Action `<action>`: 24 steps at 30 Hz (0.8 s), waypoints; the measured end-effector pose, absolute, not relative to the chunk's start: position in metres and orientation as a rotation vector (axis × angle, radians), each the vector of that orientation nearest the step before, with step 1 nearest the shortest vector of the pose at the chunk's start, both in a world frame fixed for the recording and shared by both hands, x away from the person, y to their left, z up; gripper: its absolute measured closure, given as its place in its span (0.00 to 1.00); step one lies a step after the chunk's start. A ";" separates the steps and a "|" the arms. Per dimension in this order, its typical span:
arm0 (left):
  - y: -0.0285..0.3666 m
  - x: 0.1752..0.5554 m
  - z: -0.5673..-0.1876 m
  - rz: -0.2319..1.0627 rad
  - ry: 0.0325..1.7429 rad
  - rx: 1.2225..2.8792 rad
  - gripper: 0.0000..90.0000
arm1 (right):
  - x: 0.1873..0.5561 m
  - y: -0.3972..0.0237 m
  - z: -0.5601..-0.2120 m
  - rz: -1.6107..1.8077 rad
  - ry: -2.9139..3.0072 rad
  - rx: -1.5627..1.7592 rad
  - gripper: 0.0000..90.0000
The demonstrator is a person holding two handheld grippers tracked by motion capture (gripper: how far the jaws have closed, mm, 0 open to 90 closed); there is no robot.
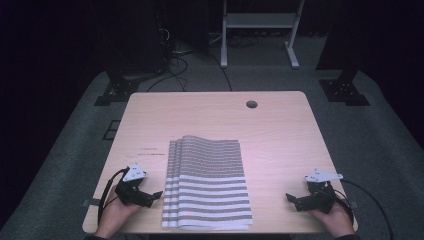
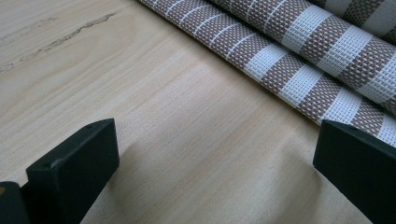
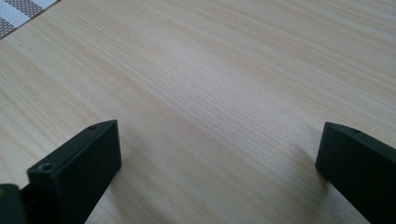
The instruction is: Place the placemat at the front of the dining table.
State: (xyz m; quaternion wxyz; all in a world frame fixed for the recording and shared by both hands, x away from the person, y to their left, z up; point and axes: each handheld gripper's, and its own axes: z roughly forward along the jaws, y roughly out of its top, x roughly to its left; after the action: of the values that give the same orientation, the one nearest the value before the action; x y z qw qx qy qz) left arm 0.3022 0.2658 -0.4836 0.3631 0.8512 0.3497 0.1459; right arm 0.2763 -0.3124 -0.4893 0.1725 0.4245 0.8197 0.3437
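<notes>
1. Cloth comes first: the striped cloth (image 1: 207, 182) lies folded in layers on the wooden table (image 1: 280, 130), reaching the near edge, with its long axis running from 12 to 6 o'clock in the high view.

2. From my left gripper (image 1: 150, 196) the cloth lies at about 3 o'clock, just beside the jaws; in the left gripper view its stacked edges (image 2: 299, 51) cross the upper right, close past one jaw.

3. From my right gripper (image 1: 295, 200) the cloth lies at 9 o'clock and well apart, with bare table between (just a corner of it (image 3: 21, 11) peeks into the right gripper view at top left).

4. So the left hand (image 1: 112, 212) is the nearer one by far; I judge any first pinch on the cloth's left edge falls to it, while the right hand (image 1: 332, 217) would have to travel.

5. Both sets of jaws stand wide apart with nothing between them but tabletop.

6. As for looks: woven fabric in brown-and-white bands, broad white stripes toward the near end and finer ones farther up, the folded layers stepped along the left side.
</notes>
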 end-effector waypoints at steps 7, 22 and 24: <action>0.268 0.303 -0.483 0.358 0.913 2.176 0.00 | 0.276 -0.312 -0.489 0.976 2.325 1.207 0.00; 0.269 0.299 -0.463 0.340 0.890 2.126 0.00 | 0.276 -0.312 -0.489 0.976 2.324 1.208 0.00; 0.268 0.299 -0.460 0.339 0.881 2.122 0.00 | 0.276 -0.312 -0.489 0.976 2.323 1.208 0.00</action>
State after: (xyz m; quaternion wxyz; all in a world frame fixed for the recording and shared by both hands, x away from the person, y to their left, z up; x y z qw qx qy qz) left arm 0.2986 0.2675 -0.4601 0.3982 0.8381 0.3478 0.1340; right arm 0.2763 -0.3123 -0.4893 0.1726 0.4259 0.8189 0.3439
